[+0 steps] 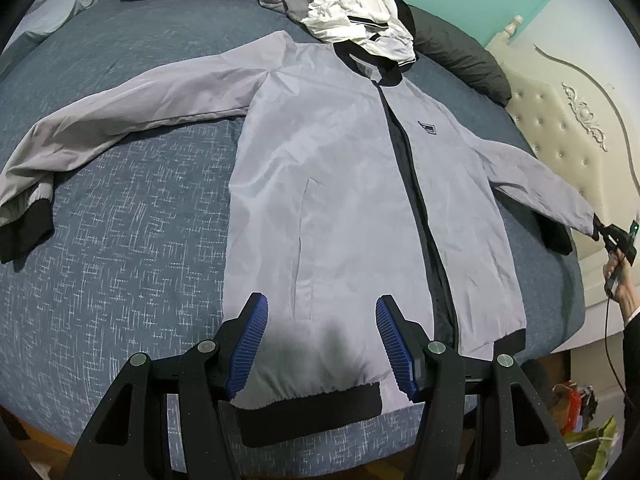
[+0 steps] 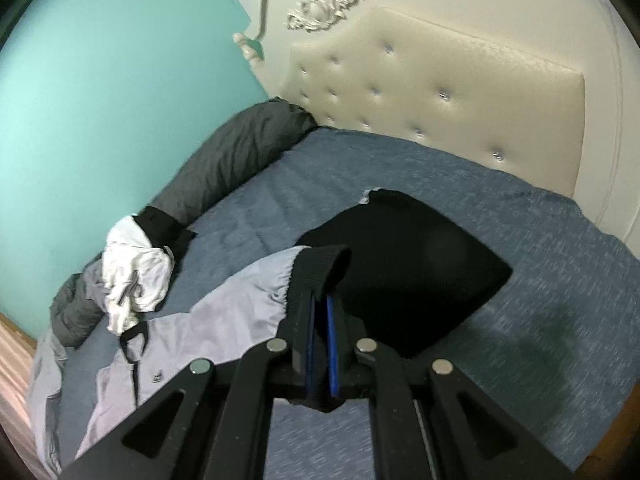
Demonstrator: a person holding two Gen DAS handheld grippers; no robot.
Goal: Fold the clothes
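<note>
We note the light grey zip-front windbreaker jacket with black ribbed cuffs, hem and collar (image 1: 328,184) lying front-up and spread flat on the blue woven bedspread (image 1: 132,248), hem near, collar far, zip partly open down the middle. Its left sleeve (image 1: 120,116) lies stretched out to the left, cuff on the bed. Its right sleeve (image 1: 536,184) runs out to the right, and the black ribbed cuff (image 2: 316,276) at its end is pinched in the right gripper (image 2: 320,320), whose blue pads are closed together on the ribbing. The left gripper (image 1: 320,340) hovers over the near hem with its blue pads well apart, holding nothing.

Judgement: the step in hand is the right sleeve; whether we are pulling it straight or starting to carry it in over the chest, one moment does not settle. Either way, the next move calls for keeping the slippery fabric from dragging the body out of square, possibly with the left gripper steadying the hem.

Outward: a crumpled white and grey heap of clothes (image 1: 352,8) sits at the collar, touching it; a dark grey rolled quilt (image 2: 224,160) lies along the far edge; a flat black cloth (image 2: 416,268) lies to the right under the held cuff; a cream tufted headboard (image 2: 440,92) stands at the right.
</note>
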